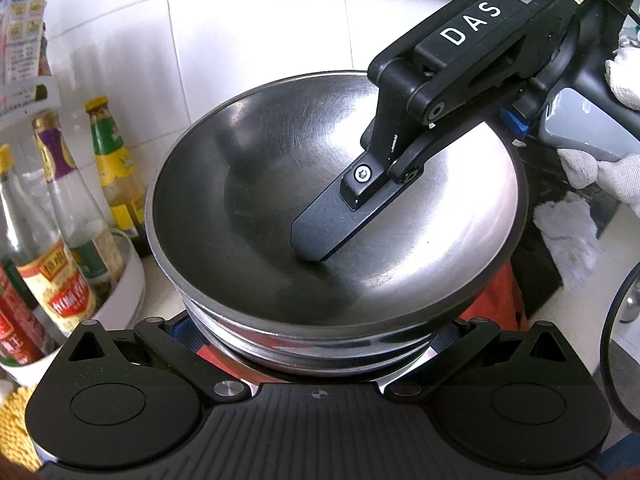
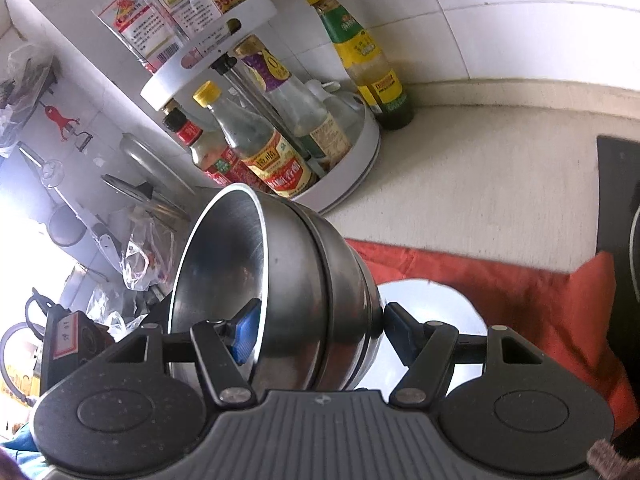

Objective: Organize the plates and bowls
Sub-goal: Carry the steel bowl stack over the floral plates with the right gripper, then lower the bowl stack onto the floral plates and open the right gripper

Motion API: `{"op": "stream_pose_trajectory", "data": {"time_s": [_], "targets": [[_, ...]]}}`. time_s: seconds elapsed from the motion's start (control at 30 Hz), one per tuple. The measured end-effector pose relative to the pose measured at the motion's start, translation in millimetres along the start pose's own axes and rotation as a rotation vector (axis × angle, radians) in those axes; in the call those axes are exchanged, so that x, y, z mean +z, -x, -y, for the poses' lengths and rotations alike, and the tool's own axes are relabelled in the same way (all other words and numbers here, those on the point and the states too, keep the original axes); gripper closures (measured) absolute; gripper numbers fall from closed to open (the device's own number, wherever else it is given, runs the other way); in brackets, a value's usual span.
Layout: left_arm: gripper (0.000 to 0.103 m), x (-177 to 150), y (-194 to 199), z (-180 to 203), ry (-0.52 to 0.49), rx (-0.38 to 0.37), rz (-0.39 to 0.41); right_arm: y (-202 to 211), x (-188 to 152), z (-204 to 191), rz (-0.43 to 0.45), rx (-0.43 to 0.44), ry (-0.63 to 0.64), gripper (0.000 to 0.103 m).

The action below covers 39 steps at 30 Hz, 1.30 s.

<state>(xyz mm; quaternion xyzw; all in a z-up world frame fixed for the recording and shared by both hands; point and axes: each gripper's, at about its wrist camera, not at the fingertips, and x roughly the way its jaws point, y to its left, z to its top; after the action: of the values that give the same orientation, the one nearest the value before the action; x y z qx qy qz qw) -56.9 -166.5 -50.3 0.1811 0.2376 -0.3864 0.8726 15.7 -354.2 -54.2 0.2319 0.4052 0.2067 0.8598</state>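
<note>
- The right gripper's fingers (image 2: 245, 334) are clenched on a stack of steel bowls (image 2: 304, 276) — one blue pad sits inside the top bowl, against its wall, and the other finger presses the outside of the stack's lower bowl.
- In the left wrist view that same right gripper (image 1: 404, 184) reaches in from the upper right, one black finger lying down inside the top bowl (image 1: 320, 184); a white-gloved hand (image 1: 600, 168) holds its grey handle.
- The left gripper (image 1: 316, 344) has its fingers at either side of the stack's lower part; the bowls hide the tips, so I cannot tell whether they grip or merely flank the stack.
- The bowls are nested, at least two rims showing, and from the right wrist view the stack appears tipped with its opening to the left, held above a red cloth (image 2: 500, 280) on the pale worktop (image 2: 480, 168).
- A white round plate (image 2: 432, 312) lies on the cloth just behind the stack.
- Near the wall stands a white two-tier rack (image 2: 352, 176) of sauce bottles, and a green-labelled bottle (image 2: 368, 60) stands beside it on the worktop.
</note>
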Motion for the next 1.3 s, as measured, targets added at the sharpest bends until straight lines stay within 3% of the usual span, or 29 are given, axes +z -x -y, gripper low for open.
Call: {"op": "stream_pose_trajectory", "data": {"time_s": [0.63,1.3], "targets": [[0.0,-17.6,-29.3,-24.5,0.004,-0.094,-0.065,-11.3,-40.5,-0.7,0.005,-0.061,-0.132,0.041],[0.0,-20.7,-95.9,-20.4,0.003,-0.024,-0.159,-33.9,-45.7,47.3,0.042,-0.101,-0.135,0.042]]}}
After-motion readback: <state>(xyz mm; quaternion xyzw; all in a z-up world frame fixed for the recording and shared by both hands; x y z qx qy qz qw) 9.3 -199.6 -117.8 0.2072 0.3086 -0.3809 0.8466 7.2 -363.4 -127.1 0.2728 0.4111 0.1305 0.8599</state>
